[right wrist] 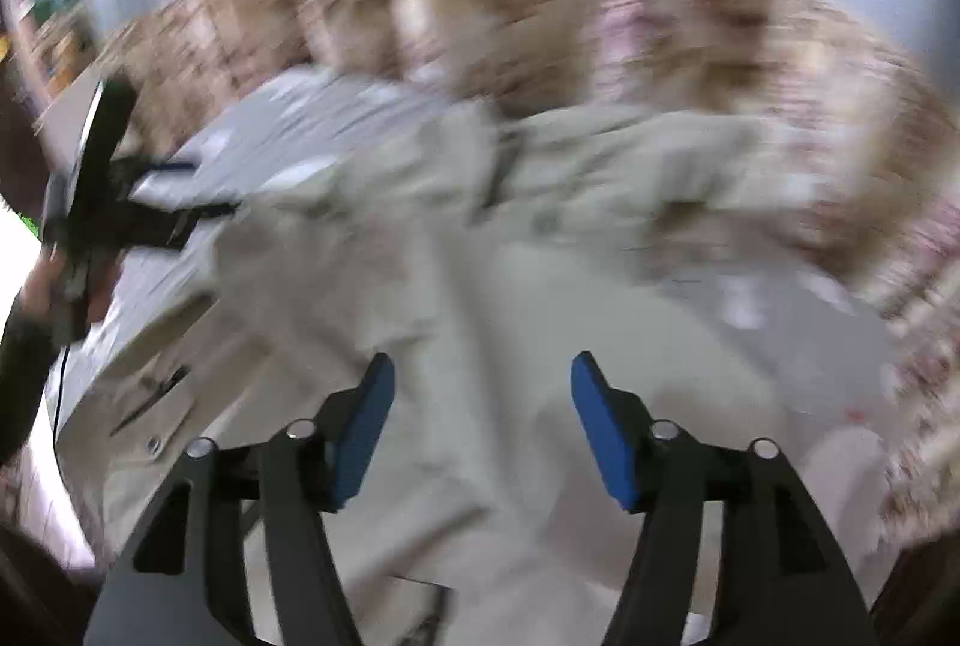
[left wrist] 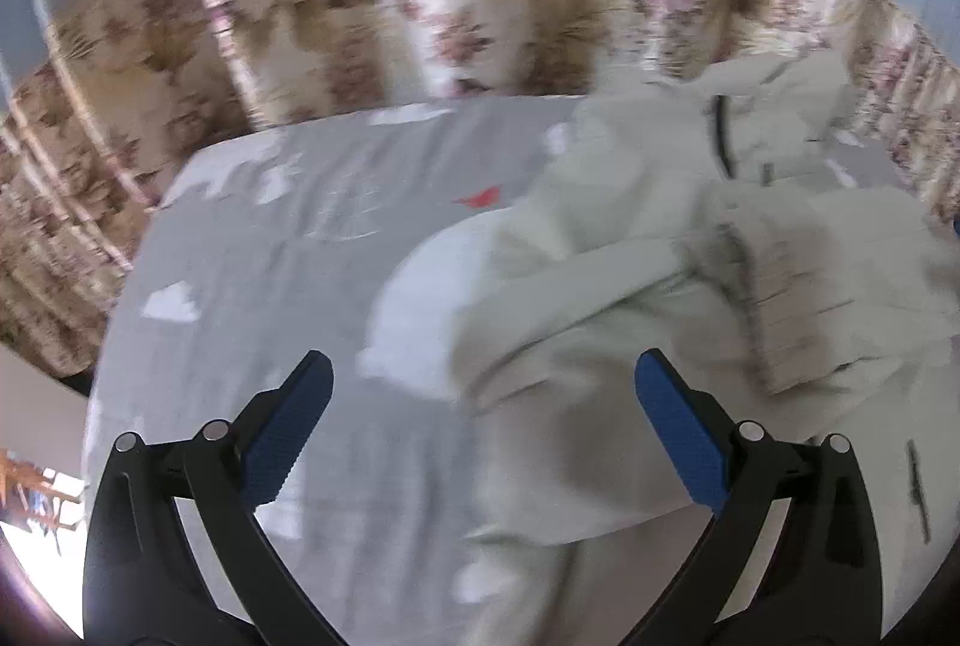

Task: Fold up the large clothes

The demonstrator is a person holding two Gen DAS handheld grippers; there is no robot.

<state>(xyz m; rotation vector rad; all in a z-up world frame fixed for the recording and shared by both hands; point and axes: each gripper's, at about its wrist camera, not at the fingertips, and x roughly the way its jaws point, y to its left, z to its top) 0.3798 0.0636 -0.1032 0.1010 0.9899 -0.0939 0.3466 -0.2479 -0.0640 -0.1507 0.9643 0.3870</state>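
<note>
Both the left gripper (left wrist: 483, 376) and right gripper (right wrist: 483, 376) gape apart, empty. The pale jacket (right wrist: 420, 256) lies rumpled beneath and ahead of them on the grey bedsheet (left wrist: 270, 256).

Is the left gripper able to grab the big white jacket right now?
Probably yes. The left gripper is open with nothing between its jaws, and the jacket lies bunched on the grey bedsheet just ahead of it and toward its right finger. Nothing appears to block the way.

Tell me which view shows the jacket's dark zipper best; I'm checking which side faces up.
The left wrist view: the zipper on the pale jacket reads as a fairly sharp dark line. The right wrist view shows only a blurred dark streak.
</note>
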